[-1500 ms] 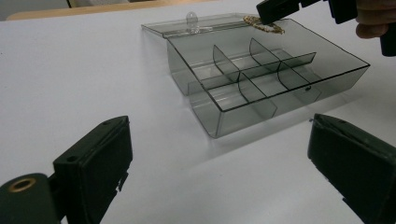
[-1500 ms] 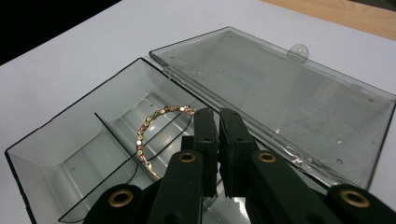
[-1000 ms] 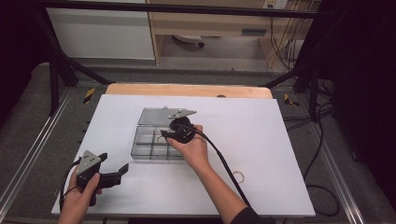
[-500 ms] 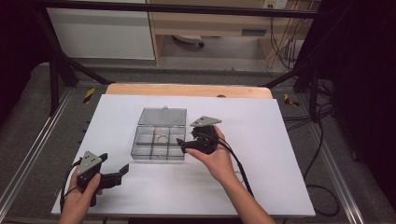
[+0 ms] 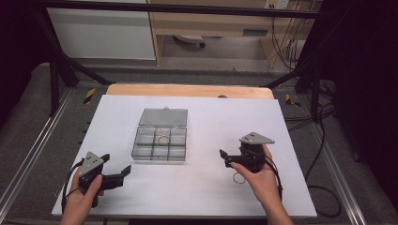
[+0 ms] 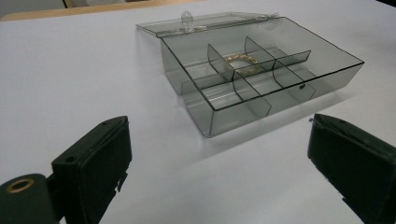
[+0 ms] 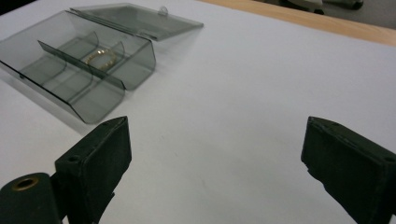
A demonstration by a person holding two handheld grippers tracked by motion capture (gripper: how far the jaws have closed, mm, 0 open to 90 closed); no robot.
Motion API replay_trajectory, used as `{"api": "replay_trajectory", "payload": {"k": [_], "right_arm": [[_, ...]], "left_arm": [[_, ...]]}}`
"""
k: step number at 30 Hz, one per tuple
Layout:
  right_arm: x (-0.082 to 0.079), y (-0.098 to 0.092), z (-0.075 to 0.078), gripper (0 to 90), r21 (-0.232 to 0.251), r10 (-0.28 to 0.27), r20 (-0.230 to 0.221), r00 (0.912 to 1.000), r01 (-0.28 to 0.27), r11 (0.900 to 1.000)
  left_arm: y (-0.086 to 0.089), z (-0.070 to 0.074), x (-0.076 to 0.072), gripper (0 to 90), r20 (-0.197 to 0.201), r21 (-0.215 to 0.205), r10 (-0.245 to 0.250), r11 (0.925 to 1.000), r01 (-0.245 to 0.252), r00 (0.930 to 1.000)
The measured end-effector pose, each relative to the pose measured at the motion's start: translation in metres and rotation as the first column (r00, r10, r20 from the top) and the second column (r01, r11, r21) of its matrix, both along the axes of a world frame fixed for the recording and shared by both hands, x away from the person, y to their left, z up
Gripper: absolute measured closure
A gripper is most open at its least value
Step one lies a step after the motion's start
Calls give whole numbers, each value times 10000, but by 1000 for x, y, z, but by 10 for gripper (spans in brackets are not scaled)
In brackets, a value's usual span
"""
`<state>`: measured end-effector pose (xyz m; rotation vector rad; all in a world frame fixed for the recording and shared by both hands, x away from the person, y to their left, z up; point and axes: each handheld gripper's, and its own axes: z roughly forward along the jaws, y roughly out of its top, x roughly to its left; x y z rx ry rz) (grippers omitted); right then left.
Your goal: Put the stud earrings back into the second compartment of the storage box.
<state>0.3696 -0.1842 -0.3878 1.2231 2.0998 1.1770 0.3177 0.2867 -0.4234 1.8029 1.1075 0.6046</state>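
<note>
1. Since the earlier frames, the right gripper [image 5: 224,158] has been drawn away from the clear compartment box [image 5: 159,142] at the centre of the high view to the lower right of the frame, and its jaws have just been opening, with nothing between them.
2. In the right gripper view the two black jaws are seen standing wide apart over bare white table [image 7: 243,93], and the box [image 7: 79,70] is seen at the upper left, well apart from them.
3. A gold ring [image 5: 163,139] is seen lying in the middle compartment of the box's back row; it is also seen in the left gripper view [image 6: 242,60] and in the right gripper view [image 7: 100,56].
4. The box's lid [image 5: 163,116] is folded back flat on the table behind the tray.
5. A second ring [image 5: 238,178] is seen on the table at the lower right of the high view, just beside the right hand [image 5: 260,180].
6. The left gripper [image 5: 123,173] is held at the lower left of the high view, pointed towards the box; its jaws are spread wide and nothing is held between them.
7. In the left gripper view the box [image 6: 261,79] is seen beyond the open jaws, not touched by them.
</note>
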Motion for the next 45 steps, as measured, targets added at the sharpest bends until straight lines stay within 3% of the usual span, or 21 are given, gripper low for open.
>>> {"api": "replay_trajectory", "payload": {"k": [5,11,19,24,27,31,37,45], "right_arm": [[-17,-30,-1,75,221,-377,-32,9993,378,9990],[-30,-50,-7,59,419,-617,-267,9977,628,9971],[-40,-56,-24,50,422,-488,-1102,9927,538,9977],[-35,-57,-37,89,243,-628,-1511,9865,673,9974],[-33,-54,-46,131,209,-380,-1947,9801,429,9989],[-32,-47,-51,254,-228,-241,-2070,9780,198,9995],[-31,-43,-59,545,-699,57,-2257,9742,-221,9973],[-34,-36,-64,803,-1173,280,-1810,9831,-499,9918]], "left_arm": [[0,0,0,67,-7,-38,-34,10000,34,10000],[-1,2,0,66,156,-62,-116,9999,117,9998],[-1,1,-1,65,139,42,-99,9999,98,9999],[-1,2,0,66,130,98,-141,9999,140,9998],[-1,2,0,66,146,80,-151,9999,150,9998],[-2,2,0,66,139,91,-186,9998,184,9997],[-3,1,0,67,91,164,-228,9996,227,9997],[-3,1,0,67,64,158,-237,9996,236,9997]]}}
